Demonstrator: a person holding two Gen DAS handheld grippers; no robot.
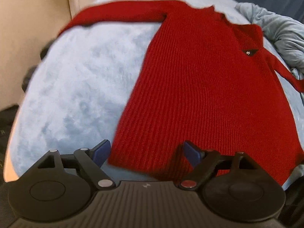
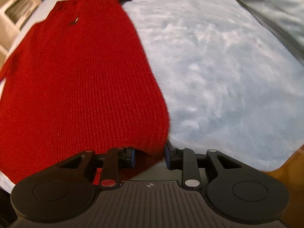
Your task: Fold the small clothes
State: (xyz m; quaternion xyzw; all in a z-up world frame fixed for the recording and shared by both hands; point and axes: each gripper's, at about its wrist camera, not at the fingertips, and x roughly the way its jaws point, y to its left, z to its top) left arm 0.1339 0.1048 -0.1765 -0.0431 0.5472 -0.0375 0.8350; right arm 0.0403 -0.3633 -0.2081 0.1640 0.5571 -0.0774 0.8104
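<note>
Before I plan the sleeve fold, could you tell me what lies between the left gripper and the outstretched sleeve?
Only bare blue blanket, seen in the left wrist view.

Two wrist fisheyes, both low over the hem end of one red knit garment [image 1: 199, 87], facing along it toward the collar.

The left wrist view sits off the garment's left hem corner, its hand-held gripper [image 1: 146, 152] at the frame's bottom. The right wrist view sits at the right hem corner, closer, with the knit reaching its hand-held gripper [image 2: 150, 153]. Both share the garment body and the pale blue fleece blanket [image 2: 218, 66].
</note>
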